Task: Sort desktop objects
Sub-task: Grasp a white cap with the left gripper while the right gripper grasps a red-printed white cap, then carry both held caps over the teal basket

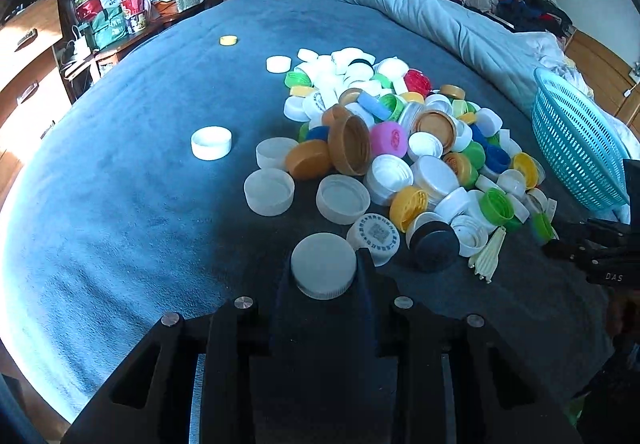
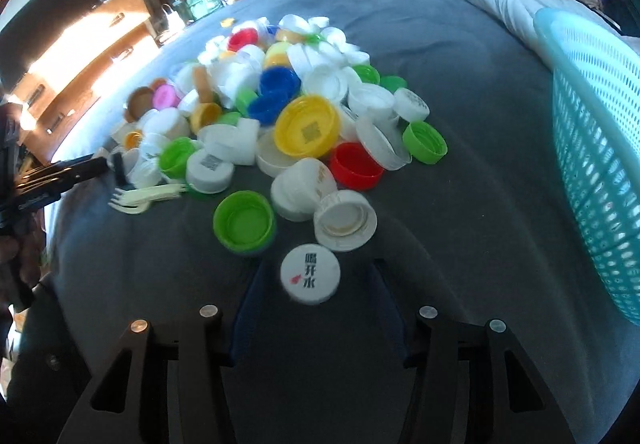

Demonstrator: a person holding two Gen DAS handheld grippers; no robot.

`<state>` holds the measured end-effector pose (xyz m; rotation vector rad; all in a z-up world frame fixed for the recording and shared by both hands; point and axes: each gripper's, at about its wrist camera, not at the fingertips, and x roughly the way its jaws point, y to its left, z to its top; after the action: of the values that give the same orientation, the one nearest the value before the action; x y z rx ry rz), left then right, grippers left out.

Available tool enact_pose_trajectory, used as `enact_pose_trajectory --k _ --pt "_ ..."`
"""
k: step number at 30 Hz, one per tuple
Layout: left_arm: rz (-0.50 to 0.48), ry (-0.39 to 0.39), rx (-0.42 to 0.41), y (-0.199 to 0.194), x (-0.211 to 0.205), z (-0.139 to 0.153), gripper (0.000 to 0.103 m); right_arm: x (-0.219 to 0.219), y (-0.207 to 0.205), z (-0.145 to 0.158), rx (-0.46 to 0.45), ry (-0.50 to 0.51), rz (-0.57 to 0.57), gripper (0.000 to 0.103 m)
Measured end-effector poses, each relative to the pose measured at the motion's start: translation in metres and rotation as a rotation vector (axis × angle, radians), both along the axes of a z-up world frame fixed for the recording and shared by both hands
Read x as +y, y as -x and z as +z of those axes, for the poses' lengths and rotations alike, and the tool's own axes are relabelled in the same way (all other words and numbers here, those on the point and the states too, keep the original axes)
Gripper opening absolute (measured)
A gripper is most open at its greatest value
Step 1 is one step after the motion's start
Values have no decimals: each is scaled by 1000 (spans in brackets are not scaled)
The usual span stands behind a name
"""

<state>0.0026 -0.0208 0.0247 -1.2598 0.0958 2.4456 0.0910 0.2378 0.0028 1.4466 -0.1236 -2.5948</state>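
Note:
A heap of plastic bottle caps (image 1: 400, 140), white, yellow, green, blue, red and orange, lies on a blue bedspread (image 1: 120, 164); it also shows in the right wrist view (image 2: 288, 112). My left gripper (image 1: 323, 272) is shut on a plain white cap (image 1: 323, 264) at the heap's near edge. My right gripper (image 2: 316, 280) is open around a white cap with printed characters (image 2: 310, 274) that lies between its fingers. A turquoise mesh basket (image 2: 592, 148) lies on its side to the right; it also shows in the left wrist view (image 1: 576, 148).
Cream plastic forks (image 2: 148, 196) lie at the heap's left side. Loose caps lie apart: a white one (image 1: 211, 142) and a yellow one (image 1: 228, 40). A rolled light-blue quilt (image 1: 420, 0) lies at the back. A cluttered sideboard (image 1: 116, 12) stands far left.

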Motion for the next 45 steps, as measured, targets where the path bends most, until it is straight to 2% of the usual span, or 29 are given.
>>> enact_pose_trajectory --k 2,7,10,13,21,28,34,45 --pt "0 -2 2 0 -1 0 27 0 -1 3 0 -4 2 31" --pt "18 -9 40 -11 -3 16 27 -1 -22 31 46 14 7 31" --pt "22 -34 89 -25 -2 43 27 1 -41 60 113 15 -13 31" --pt "-5 -49 127 -33 16 72 27 8 -55 92 193 -7 -45 31" --pt "-117 -108 188 -34 118 145 27 46 -70 173 342 -81 -157 32" --pt "-218 -127 220 -38 206 183 27 88 -76 219 411 -133 -263 32" --pt "-282 -115 226 -34 265 203 27 124 -80 241 421 -156 -330 32" --pt "-417 -117 186 -43 357 227 27 179 -89 257 389 -177 -418 32"
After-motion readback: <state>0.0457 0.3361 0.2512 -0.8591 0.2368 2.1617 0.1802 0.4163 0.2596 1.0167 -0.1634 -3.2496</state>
